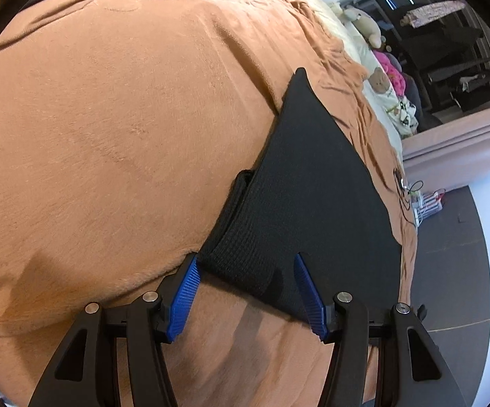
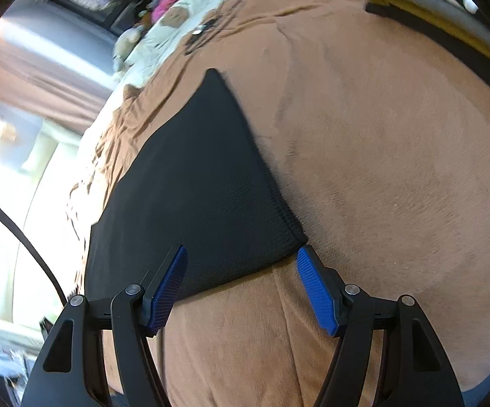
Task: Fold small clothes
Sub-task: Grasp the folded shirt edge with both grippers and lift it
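Blue fingers (image 1: 185, 291) apart astride black garment (image 1: 312, 183)

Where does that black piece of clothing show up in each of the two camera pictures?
Left wrist view: the black garment lies centre-right, its near corner between the open blue fingers.
Right wrist view: the black garment lies centre-left, its near corner between the open fingers.
Shared landmark: the brown blanket beneath it.

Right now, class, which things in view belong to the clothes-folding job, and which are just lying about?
Job: black garment; left tongs and right tongs, both open over it.

Lying about: brown blanket; plush toy; pink item.
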{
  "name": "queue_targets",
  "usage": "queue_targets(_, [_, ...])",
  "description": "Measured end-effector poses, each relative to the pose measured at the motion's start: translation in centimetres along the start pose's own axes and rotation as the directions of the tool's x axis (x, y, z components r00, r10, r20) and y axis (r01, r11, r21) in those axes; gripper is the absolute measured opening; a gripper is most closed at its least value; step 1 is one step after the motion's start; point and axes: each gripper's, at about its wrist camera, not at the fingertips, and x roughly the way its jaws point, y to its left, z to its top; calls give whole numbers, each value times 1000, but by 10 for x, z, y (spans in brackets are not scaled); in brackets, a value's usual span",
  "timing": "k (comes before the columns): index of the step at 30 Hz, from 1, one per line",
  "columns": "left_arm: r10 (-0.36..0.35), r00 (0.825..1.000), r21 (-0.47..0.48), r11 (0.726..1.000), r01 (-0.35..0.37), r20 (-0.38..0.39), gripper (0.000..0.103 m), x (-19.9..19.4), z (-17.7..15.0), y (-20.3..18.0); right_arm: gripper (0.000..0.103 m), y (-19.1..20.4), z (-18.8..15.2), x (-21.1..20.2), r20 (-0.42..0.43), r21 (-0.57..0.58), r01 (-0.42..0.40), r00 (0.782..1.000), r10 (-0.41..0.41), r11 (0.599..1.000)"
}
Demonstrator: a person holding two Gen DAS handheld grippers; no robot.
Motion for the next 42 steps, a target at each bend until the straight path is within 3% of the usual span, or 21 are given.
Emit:
queue_targets(3, [-17,1000,-13,1000,17,23,57,-2,-1,-3,65,-8,1,8,3,79,-16,1000,16,997])
queue_targets(8, [-66,997,-49,996,68,40,51,-1,-1,-1,48,-14,0,16,25,146,-48,999,45,988])
queue_targets(15, [-87,996,-73,994,87,-1,51,7,-11,-5,47,-26,-17,7,7,251,-80,997,81,965])
queue_targets(23, [-55,998,-119,991,60,42,50,13,-5,-4,47,-48,-24,11,17,315,-168,985,171,934])
queue_targets(28, [-37,997,-159,986,48,74,39,13,-1,2,45,-60,-23,15,91,349,-190,982,168,918])
queue_targets(33, [-47,995,-184,981,62,85,36,11,-2,7,45,-67,-27,11,161,359,-210,974,161,910])
queue_targets(38, [-38,996,-195,979,54,82,33,11,-1,7,22,-63,-37,7,170,291,-224,969,180,930])
queue_targets(42, [-4,996,-203,979,22,87,10,12,-2,7,22,-62,-39,9,166,256,-206,972,167,944])
